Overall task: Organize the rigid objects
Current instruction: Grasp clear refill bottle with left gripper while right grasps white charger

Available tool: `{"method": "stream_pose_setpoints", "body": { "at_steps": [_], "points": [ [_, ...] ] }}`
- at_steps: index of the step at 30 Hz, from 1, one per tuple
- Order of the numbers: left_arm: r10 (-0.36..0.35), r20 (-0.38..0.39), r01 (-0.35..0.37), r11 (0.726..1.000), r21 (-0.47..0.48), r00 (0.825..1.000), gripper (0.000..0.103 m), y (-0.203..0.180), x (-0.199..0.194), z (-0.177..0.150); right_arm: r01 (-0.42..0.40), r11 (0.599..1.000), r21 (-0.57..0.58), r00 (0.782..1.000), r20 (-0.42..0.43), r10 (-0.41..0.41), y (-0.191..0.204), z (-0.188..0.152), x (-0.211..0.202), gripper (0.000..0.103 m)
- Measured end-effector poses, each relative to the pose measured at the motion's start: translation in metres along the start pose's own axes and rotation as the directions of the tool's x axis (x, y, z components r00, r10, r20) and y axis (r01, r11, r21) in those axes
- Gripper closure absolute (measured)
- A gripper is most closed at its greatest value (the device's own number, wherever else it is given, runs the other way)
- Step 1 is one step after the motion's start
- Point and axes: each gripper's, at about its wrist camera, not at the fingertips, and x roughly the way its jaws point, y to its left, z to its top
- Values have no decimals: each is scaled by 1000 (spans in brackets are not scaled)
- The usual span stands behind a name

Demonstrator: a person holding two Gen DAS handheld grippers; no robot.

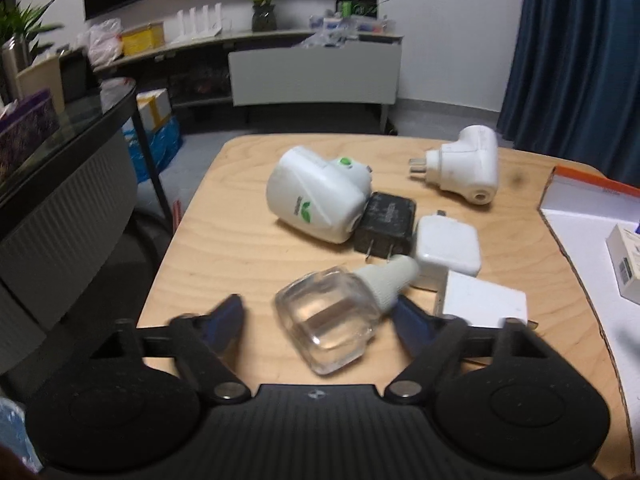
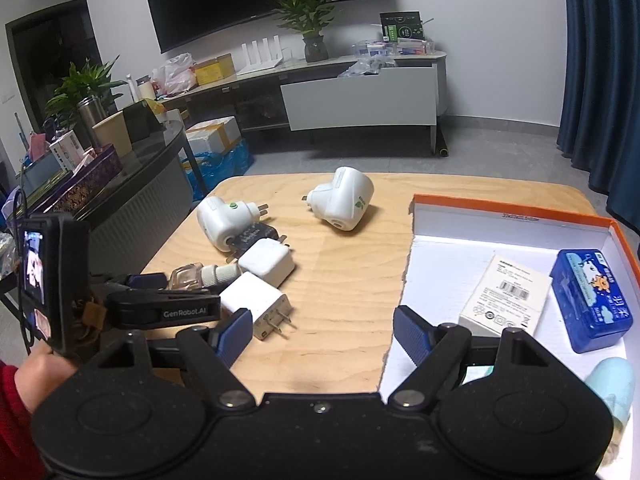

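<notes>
Left wrist view: the left gripper [image 1: 320, 316], black with ribbed blue pads, is at the near edge of a pale wood-grain desk [image 1: 224, 216] with rounded corners. Its jaws stand part-way apart on either side of a clear glass bottle [image 1: 332, 320], squarish and lying on its side with a ridged white cap; neither pad visibly presses it. Just right of the cap lies a white cube charger [image 1: 482, 300], beyond it a rounded white adapter [image 1: 448, 246] touching a black adapter [image 1: 386, 224]. Farther back lies a smooth white plug-in heater [image 1: 316, 196] with a green button, and a second heater [image 1: 466, 168] well apart near the far right corner.

Right wrist view: the right gripper [image 2: 318, 334] is wide open with nothing between its pads, beside an orange-rimmed white cardboard tray [image 2: 472, 208] at the desk's right edge, holding a white carton [image 2: 506, 296] and a blue box [image 2: 592, 300].
</notes>
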Motion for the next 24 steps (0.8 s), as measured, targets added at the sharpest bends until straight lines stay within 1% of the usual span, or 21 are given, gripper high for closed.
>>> {"method": "stream_pose_setpoints", "body": {
  "at_steps": [1,5,8,11,12,14,16,18,20,24],
  "points": [
    [-14,9,14,1000,12,1000,40,-2,-1,0,-2,1000,-2,1000,-4,2,2,0,2,11],
    [-12,5,12,1000,8,1000,41,-4,-5,-1,-16,1000,-23,1000,-17,16,11,1,10,11],
    [-6,1,6,1000,-13,1000,41,-1,-9,2,-30,999,-43,999,-32,29,19,3,17,11],
    [6,4,-6,999,-54,1000,41,7,-16,6,-54,997,-54,997,-49,52,27,5,27,11],
    [9,1,-9,997,-70,1000,49,10,-19,6,-61,996,-59,997,-58,57,30,6,32,11],
    [10,-11,-11,994,-108,1000,49,17,-25,5,-72,996,-60,995,-78,67,35,8,43,11],
    [17,-13,-18,993,-117,1000,49,21,-27,3,-83,994,-75,993,-96,76,42,8,55,11],
    [18,-30,-22,992,-128,999,49,25,-24,0,-71,992,-103,991,-119,59,49,8,68,11],
    [8,-29,-12,990,-144,1000,49,28,-24,-1,-67,991,-119,990,-129,51,53,10,78,11],
    [20,-5,-20,988,-154,1000,49,30,-27,2,-69,986,-153,989,-141,47,58,12,94,11]
  ]
}}
